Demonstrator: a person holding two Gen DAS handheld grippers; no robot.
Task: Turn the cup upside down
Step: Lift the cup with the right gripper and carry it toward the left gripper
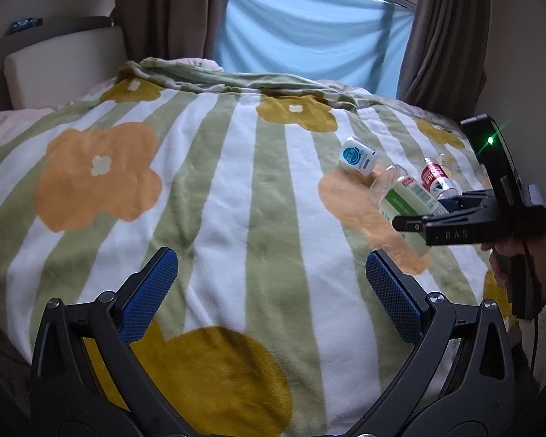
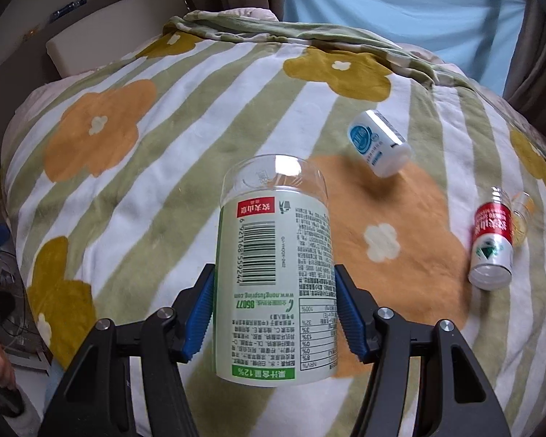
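The cup point(image 2: 275, 255) is a clear plastic tumbler with a green and white label whose print reads upside down. My right gripper point(image 2: 273, 313) is shut on its sides and holds it above the flowered blanket point(image 2: 145, 189), its clear closed end pointing away. In the left wrist view the cup point(image 1: 400, 200) hangs tilted at the right, held by the right gripper point(image 1: 440, 218). My left gripper point(image 1: 269, 287) is open and empty over the blanket point(image 1: 218, 189), well left of the cup.
A white and blue cup point(image 2: 378, 145) lies on its side on the blanket. A red and white cup point(image 2: 491, 244) lies at the right beside a small clear glass point(image 2: 520, 215). A white headboard cushion point(image 1: 62, 62) and curtains point(image 1: 444, 36) stand behind the bed.
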